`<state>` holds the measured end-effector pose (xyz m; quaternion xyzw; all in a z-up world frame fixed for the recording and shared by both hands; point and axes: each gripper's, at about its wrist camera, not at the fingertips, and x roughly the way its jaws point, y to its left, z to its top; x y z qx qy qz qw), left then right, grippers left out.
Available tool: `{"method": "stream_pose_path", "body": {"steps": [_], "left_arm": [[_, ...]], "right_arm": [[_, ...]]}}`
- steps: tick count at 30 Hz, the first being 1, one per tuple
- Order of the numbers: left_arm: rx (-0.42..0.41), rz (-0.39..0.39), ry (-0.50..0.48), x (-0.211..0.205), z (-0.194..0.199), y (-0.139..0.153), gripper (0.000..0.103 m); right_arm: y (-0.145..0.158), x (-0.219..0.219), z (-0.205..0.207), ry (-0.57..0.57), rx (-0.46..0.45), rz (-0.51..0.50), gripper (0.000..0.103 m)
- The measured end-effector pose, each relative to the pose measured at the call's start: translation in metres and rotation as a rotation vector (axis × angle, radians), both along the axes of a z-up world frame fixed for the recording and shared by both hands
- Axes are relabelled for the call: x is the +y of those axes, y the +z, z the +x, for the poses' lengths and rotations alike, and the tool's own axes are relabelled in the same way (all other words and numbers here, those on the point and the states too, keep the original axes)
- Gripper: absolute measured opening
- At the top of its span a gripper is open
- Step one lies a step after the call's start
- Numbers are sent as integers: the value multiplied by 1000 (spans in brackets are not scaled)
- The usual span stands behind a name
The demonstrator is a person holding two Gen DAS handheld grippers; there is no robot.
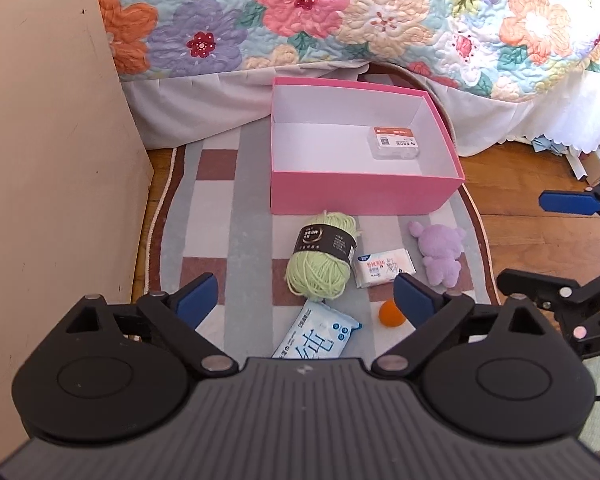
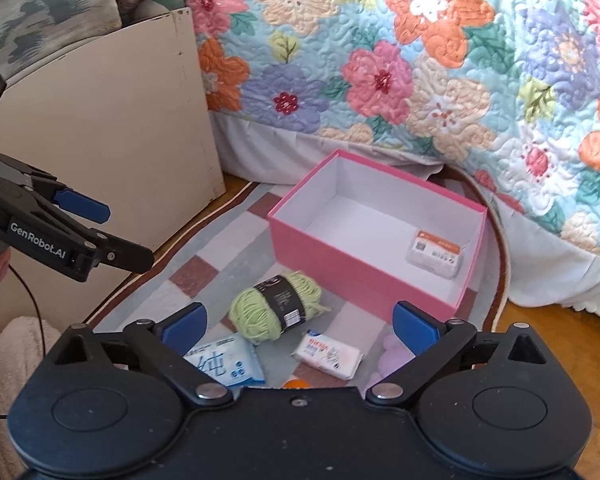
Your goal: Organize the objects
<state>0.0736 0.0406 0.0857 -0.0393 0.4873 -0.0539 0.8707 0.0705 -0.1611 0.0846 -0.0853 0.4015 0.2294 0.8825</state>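
Below both claws lay a striped rug (image 1: 236,216) carrying the task's things. Left gripper (image 1: 306,294) stood wide open with nothing between its blue pads; right gripper (image 2: 300,320) likewise stood wide open and empty. No earlier view was given.

Pink box (image 1: 360,194) sat toward the rug's far edge, against the skirt of a floral quilt (image 1: 340,16), well beyond both claws. Inside it, in the far right corner, lay a small clear case (image 1: 394,142) with an orange label.

Green yarn ball (image 1: 322,256) lay just before the box's near wall, directly ahead of the left claw's gap. White tissue packet (image 1: 384,267) lay just right of the yarn, and a purple plush toy (image 1: 440,252) lay farther right, near the rug's right edge. Orange ball (image 1: 392,313) lay beside the left claw's right pad. Blue wipes pack (image 1: 316,336) was cut off by the left claw's body; in the right wrist view the plush and orange ball were largely hidden. Beige cabinet (image 1: 52,160) stood at the rug's left edge.
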Motion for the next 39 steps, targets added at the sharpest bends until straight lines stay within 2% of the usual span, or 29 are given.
{"method": "stream_pose_path", "body": {"steps": [11,19,27,30,39], "left_arm": [[48,-39,-20,-1,-20,-11,96],[140,-112,-33,-1,-22,-30,96],[193,-133,-3,0,-21,-68,96],[214,-131,6,-1,-20,-83,96],[286,-180,86,8,-10,-132,94]], "right_arm": [[-10,16,-17,83,75,-1,101],[-18,29,-26,163,123,-11,101],[-43,42,-31,271,170,-48,101],[-55,48,-32,306,183,-31,101],[-95,64,-24,374,142,-27,101]]}}
